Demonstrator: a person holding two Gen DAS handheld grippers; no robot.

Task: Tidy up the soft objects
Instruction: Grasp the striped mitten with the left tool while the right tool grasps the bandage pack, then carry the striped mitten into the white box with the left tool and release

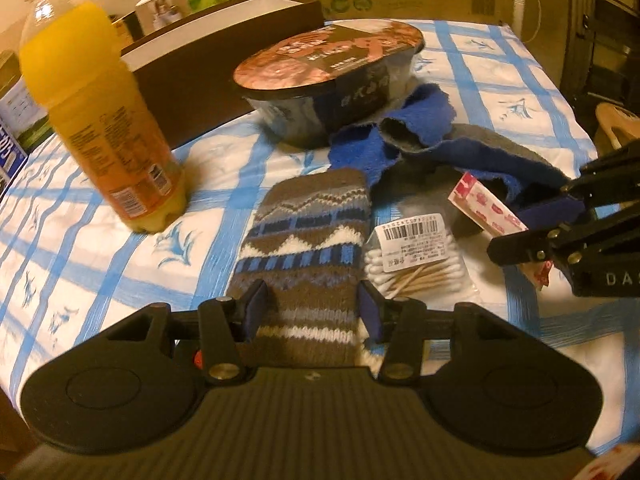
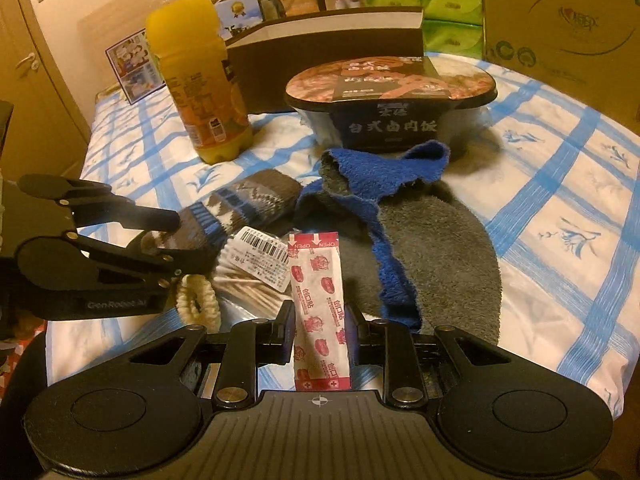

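Observation:
A brown, blue and white knitted sock lies on the checked cloth, and my left gripper is shut on its near end. The sock also shows in the right wrist view, with the left gripper on it. My right gripper is shut on a red-and-white bandage packet, held upright; in the left wrist view the right gripper holds the packet at the right. A blue and grey fleece sock lies just behind, also in the left wrist view.
An orange juice bottle stands at the left. A sealed rice bowl sits behind the socks, with a dark box behind it. A bag of cotton swabs lies between the grippers. Tissue packs and a cardboard carton stand at the back.

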